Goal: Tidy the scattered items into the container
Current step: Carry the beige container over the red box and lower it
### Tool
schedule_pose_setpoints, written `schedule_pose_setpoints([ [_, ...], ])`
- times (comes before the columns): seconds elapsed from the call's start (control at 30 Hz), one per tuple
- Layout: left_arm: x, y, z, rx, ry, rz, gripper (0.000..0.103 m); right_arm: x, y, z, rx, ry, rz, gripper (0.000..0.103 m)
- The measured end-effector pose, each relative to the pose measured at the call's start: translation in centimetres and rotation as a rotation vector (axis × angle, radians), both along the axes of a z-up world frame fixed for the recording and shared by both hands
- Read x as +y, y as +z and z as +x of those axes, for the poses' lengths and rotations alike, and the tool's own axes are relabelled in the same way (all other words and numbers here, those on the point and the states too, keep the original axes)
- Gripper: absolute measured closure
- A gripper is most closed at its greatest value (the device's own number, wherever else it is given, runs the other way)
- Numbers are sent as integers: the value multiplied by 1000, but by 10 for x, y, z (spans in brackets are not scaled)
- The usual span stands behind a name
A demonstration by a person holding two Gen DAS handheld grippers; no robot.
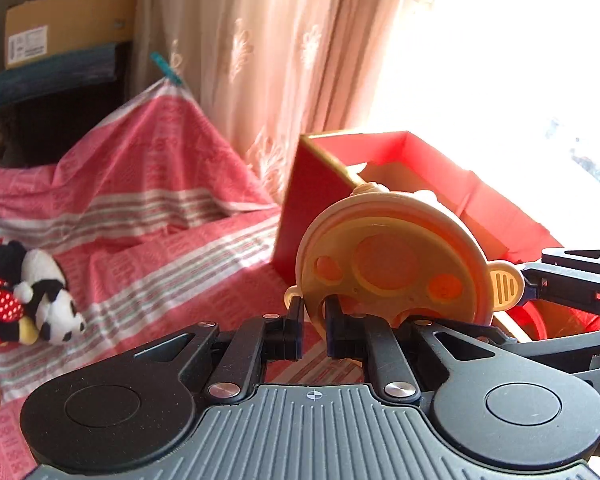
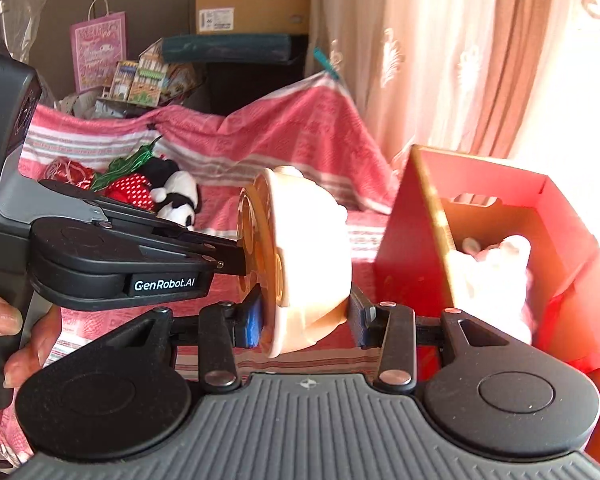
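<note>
Both grippers hold one round cream and orange lidded bowl (image 1: 392, 264) on its side above the bed, just left of the red box (image 1: 384, 160). My left gripper (image 1: 314, 320) is shut on the lid's rim. My right gripper (image 2: 306, 322) is shut across the bowl's (image 2: 312, 248) body; in the left wrist view its finger (image 1: 540, 286) touches the orange side tab. The red box (image 2: 500, 200) stands open at the right with a white soft toy (image 2: 496, 272) inside.
A pink striped cloth (image 1: 148, 200) covers the bed. A panda plush (image 2: 180, 196), a red dotted plush (image 2: 134, 192) and a shiny red and green item (image 2: 84, 172) lie at the left. A curtain (image 2: 440, 48) and a cardboard box (image 2: 252, 8) are behind.
</note>
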State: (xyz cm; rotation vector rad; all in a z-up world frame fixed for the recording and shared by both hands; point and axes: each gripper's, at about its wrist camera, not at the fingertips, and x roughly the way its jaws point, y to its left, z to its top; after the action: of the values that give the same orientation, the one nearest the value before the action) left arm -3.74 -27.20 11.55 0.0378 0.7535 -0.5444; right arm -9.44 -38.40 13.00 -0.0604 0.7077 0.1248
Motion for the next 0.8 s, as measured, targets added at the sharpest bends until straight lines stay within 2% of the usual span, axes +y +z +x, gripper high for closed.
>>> schedule_pose_setpoints([
  [0.1,-54,14,-4,-34,-69,6,97,-48,14,-14,-25,-53,-11,56],
  [0.23,-125,15,-11,-29,-167,5,97,-108,17,-39,-26,-138,-30,56],
  [0.4,-194,-10,-27,22,-280,33,96,-158,1,-65,37,-224,-27,56],
  [0.57,-223,-43,-34,98,-328,83,96,-176,-26,-74,116,-246,4,56],
  [0.77,-226,-60,-25,143,-324,132,95,-181,-42,-67,163,-232,55,54],
  [0.8,-224,-60,-23,150,-326,136,76,-182,-44,-66,166,-236,59,52],
])
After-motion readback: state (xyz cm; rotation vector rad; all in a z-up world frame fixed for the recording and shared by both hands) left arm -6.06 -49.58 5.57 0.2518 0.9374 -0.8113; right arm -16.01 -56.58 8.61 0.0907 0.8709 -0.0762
